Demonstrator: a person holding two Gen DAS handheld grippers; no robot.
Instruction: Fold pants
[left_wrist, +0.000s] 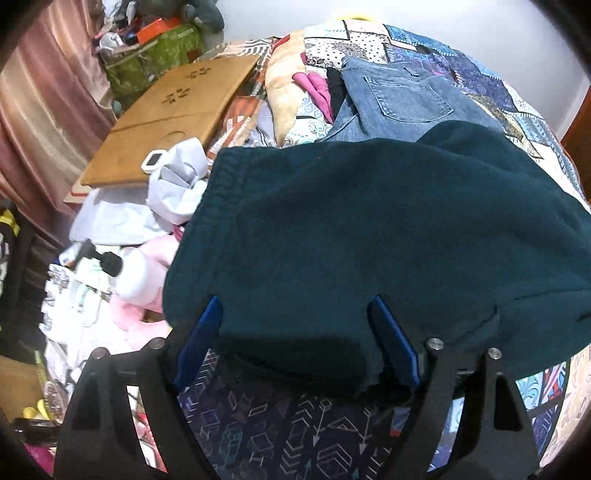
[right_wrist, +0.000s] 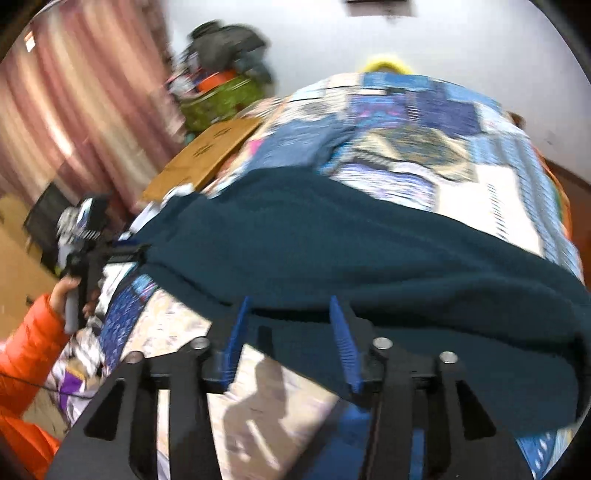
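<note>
broadly, a patchwork quilt (left_wrist: 491, 85) covers the bed, and the dark teal pants (left_wrist: 369, 236) lie across its near part, long axis running left to right, elastic waistband toward the left. beyond them sit folded jeans (left_wrist: 399, 103) and a wooden lap tray (left_wrist: 173, 114); a green bag (left_wrist: 159, 55) by the pink curtain (left_wrist: 48, 110) holds an orange box. clutter crowds the left edge, while bare quilt lies to the right. the left gripper (left_wrist: 295, 343) has its blue fingers spread around the pants' near edge. the right gripper (right_wrist: 291, 339) is spread too, over the teal hem; blur hides contact.
</note>
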